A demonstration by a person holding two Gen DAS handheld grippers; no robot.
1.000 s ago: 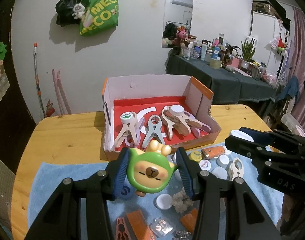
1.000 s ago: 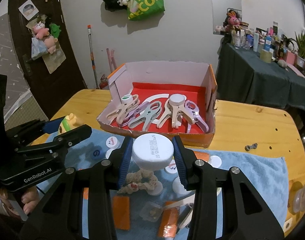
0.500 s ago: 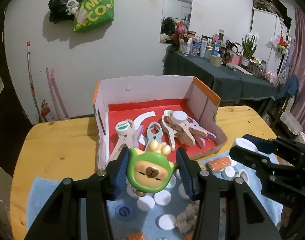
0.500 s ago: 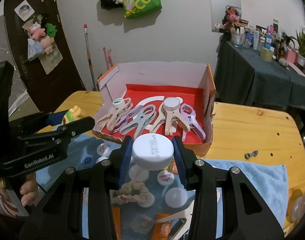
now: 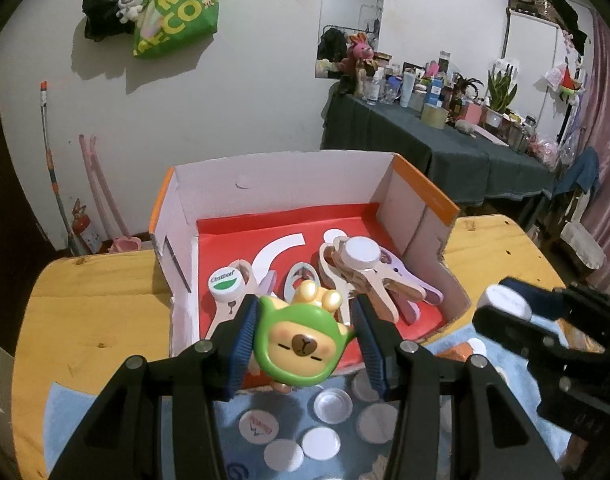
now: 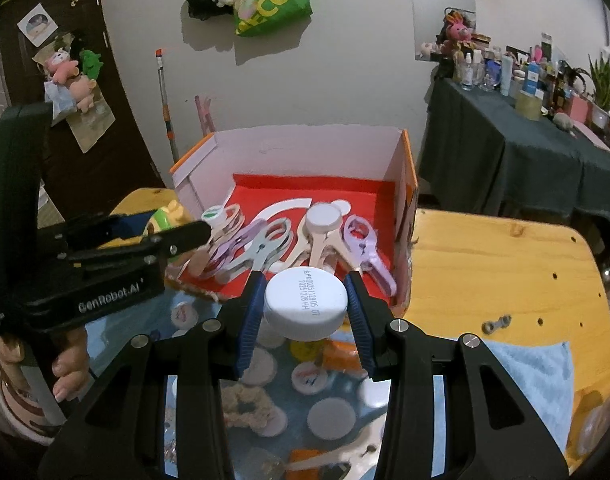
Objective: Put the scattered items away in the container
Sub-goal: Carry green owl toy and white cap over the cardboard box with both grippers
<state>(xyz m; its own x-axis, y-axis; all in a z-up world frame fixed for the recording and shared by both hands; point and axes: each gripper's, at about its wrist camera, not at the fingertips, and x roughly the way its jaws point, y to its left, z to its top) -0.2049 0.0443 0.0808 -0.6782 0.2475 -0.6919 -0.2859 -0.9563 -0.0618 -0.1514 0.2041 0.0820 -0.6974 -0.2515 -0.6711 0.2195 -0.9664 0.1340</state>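
My left gripper (image 5: 303, 344) is shut on a green-hooded bear figurine (image 5: 299, 346), held just in front of the near wall of the open cardboard box (image 5: 419, 204). My right gripper (image 6: 305, 308) is shut on a white bottle cap (image 6: 305, 304) with printed digits, held above the box's near right corner. The box (image 6: 325, 146) has a red floor and holds several large clothes pegs (image 5: 381, 276) and two caps. The right gripper also shows at the right of the left wrist view (image 5: 505, 304); the left gripper shows at the left of the right wrist view (image 6: 177, 236).
A blue towel (image 6: 537, 372) on the wooden table (image 6: 505, 264) carries several white caps (image 5: 333, 402), a scrunchie (image 6: 249, 400) and orange packets (image 6: 341, 354). A small metal link (image 6: 495, 324) lies on the bare wood at right. A cluttered dark side table (image 5: 445, 140) stands behind.
Both grippers have moved forward toward the box with their items still held. The box now looms larger and closer in both views.
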